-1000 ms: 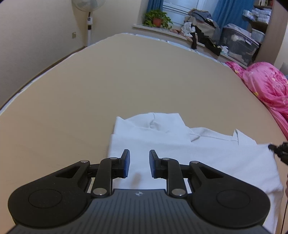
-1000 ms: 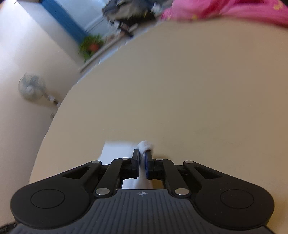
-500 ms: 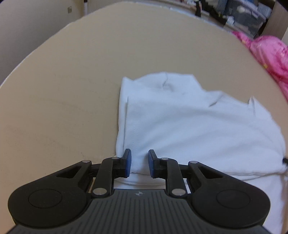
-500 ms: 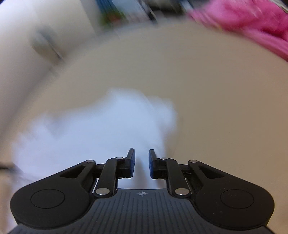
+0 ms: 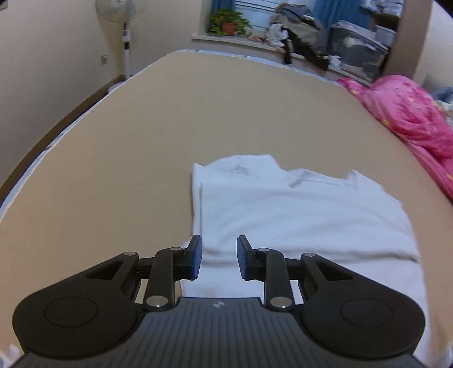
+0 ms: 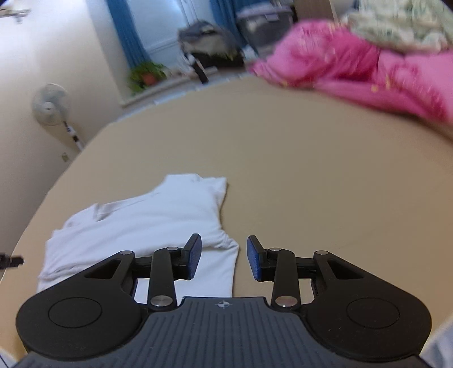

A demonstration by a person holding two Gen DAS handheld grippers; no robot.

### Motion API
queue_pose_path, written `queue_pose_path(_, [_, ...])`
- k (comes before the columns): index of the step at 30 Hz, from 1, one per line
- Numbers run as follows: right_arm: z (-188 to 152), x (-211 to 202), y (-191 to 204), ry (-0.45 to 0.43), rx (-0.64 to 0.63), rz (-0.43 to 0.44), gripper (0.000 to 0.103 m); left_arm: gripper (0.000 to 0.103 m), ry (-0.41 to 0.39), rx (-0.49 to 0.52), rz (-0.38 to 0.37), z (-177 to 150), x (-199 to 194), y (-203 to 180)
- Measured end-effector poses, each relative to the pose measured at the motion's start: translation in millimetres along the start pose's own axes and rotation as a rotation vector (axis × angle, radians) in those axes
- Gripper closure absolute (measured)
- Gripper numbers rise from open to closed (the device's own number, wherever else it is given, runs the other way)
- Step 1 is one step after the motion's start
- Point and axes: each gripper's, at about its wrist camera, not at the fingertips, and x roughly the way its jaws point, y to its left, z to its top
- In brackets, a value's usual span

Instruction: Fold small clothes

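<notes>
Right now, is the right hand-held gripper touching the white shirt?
Cannot tell. In the right wrist view the right hand-held gripper is open and empty above the edge of the white shirt, but no gap or contact shows plainly.

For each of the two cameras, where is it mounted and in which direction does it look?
Left wrist view: sits on the left claw, looking forward over the white garment on the tan bed toward the windowsill; only its own open blue-padded fingers show.
Right wrist view: sits on the right claw, open, over the garment's right edge, facing the pink blanket; the left claw's tip peeks in at far left.
Shared: the garment, bed, blanket, potted plant and standing fan.
</notes>
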Motion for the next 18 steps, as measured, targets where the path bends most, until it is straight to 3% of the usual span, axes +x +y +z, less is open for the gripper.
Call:
queue_pose_path(3, [-24,-48,-14,-0.040,0.043,0.021,0.065,0.074,-0.037,0.025,0.003,-29,-46,4])
queue_pose_path(5, [-49,-63,-25,-0.048,0.085,0.004,0.064,0.074,-0.018,-0.004,-0.028,-52,-68,11])
queue_pose_path(8, [-84,-63,-46,0.071,0.132,-0.052,0.063,0.074,0.027,-0.038,-0.032,-100,-91,21])
queue_pose_path(11, [-100,-55,-55,0.166,0.143,-0.020,0.063,0.074,0.140,-0.066,-0.010,-148,-90,35])
queue_pose_path(16, [-130,-34,-60,0.340,0.150,-0.017,0.063,0.074,0.252,-0.065,0.003,-179,-78,55])
queue_pose_path(18, [-137,-29,-57,0.379,0.140,-0.037,0.063,0.074,0.276,-0.119,-0.001,-184,-75,64])
